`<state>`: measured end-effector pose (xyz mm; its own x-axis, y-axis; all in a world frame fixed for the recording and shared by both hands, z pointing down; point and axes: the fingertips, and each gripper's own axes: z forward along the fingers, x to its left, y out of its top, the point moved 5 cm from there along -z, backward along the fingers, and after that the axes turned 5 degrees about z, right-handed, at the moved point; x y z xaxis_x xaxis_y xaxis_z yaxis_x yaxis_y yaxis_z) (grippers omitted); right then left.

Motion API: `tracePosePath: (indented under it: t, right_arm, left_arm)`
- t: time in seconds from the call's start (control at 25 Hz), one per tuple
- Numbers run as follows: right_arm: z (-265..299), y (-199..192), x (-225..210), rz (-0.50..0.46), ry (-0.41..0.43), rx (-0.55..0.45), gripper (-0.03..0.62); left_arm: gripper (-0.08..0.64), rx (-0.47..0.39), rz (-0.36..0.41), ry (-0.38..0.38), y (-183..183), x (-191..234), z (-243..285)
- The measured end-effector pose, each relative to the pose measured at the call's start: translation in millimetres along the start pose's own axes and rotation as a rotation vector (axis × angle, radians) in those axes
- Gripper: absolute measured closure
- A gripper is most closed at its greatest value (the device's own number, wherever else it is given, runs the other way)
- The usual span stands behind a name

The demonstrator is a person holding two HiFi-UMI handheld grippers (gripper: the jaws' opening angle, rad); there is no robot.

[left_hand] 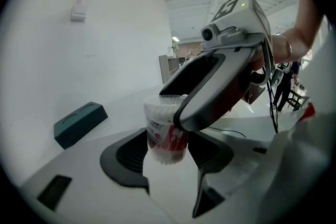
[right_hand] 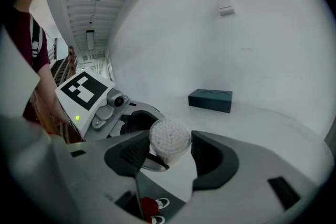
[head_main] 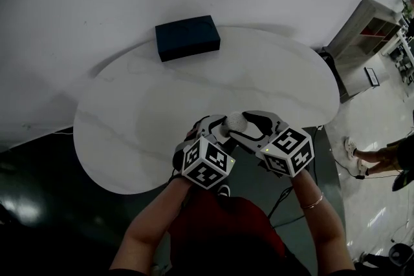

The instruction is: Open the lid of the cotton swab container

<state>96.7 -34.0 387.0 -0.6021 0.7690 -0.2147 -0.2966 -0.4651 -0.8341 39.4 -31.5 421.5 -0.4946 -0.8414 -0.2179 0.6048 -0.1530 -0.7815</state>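
Observation:
A clear tub of cotton swabs with a red label is held up over the near edge of the white oval table. In the left gripper view the tub stands between the pads of my left gripper, which presses on its lower body. One finger of the right gripper lies across the tub's top. In the right gripper view the white swab tips face the camera, and my right gripper grips the tub's top end. The lid's own state is hard to make out.
A dark blue box lies at the table's far edge, well away from both grippers. The left gripper's marker cube is close beside the right jaws. Someone's feet and a shelf unit are off to the right.

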Motion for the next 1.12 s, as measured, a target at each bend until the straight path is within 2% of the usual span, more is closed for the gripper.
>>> tracePosePath:
  t: [0.56, 0.72, 0.88, 1.12]
  right_arm:
    - [5, 4, 0, 0.063, 0.099, 0.008, 0.344]
    - [3, 9, 0, 0.135, 0.145, -0.013, 0.344]
    - [6, 12, -2, 0.147, 0.166, -0.010, 0.344]
    - [8, 17, -9, 0.301, 0.250, -0.050, 0.344]
  left_arm:
    - [0.305, -0.074, 0.004, 0.009, -6, 4, -10]
    - [0.311, -0.082, 0.014, 0.019, -7, 6, -12]
    - [0.311, -0.095, 0.006, 0.019, -9, 9, -13]
    - [0.311, -0.115, 0.030, 0.023, -12, 14, -13]
